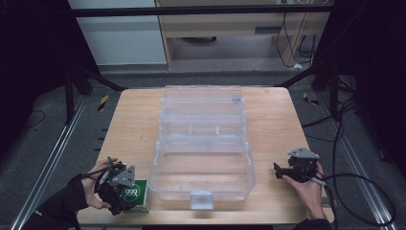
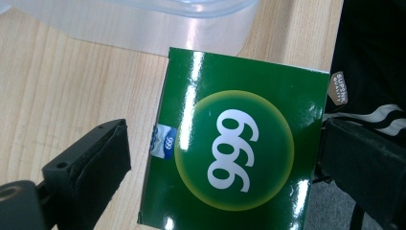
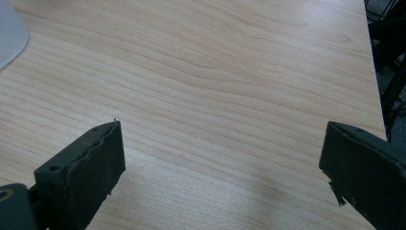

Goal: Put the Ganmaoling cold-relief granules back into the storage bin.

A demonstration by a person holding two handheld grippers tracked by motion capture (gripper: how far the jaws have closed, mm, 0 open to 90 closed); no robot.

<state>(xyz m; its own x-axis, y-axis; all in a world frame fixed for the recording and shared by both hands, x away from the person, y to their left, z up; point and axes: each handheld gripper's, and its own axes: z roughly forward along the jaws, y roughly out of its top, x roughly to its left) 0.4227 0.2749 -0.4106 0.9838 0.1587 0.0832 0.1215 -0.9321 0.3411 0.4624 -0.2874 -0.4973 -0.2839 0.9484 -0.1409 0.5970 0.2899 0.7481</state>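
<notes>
A green box [image 1: 135,193] with "999" printed in white lies flat at the table's front left corner, just left of the clear plastic case [image 1: 203,168]. My left gripper [image 1: 128,193] is open with its jaws standing on either side of the green box [image 2: 234,143]; a small gap shows at the left jaw, and contact at the right jaw is unclear. My right gripper [image 1: 278,170] is open at the front right, hovering low over bare wood, with nothing between its fingers [image 3: 86,167].
The clear case fills the middle of the wooden table [image 1: 129,124], its lid [image 1: 203,100] swung open toward the back and a latch [image 1: 201,200] at the front. Its wall [image 2: 143,28] rises just beyond the green box. Cables [image 1: 364,182] trail off the right edge.
</notes>
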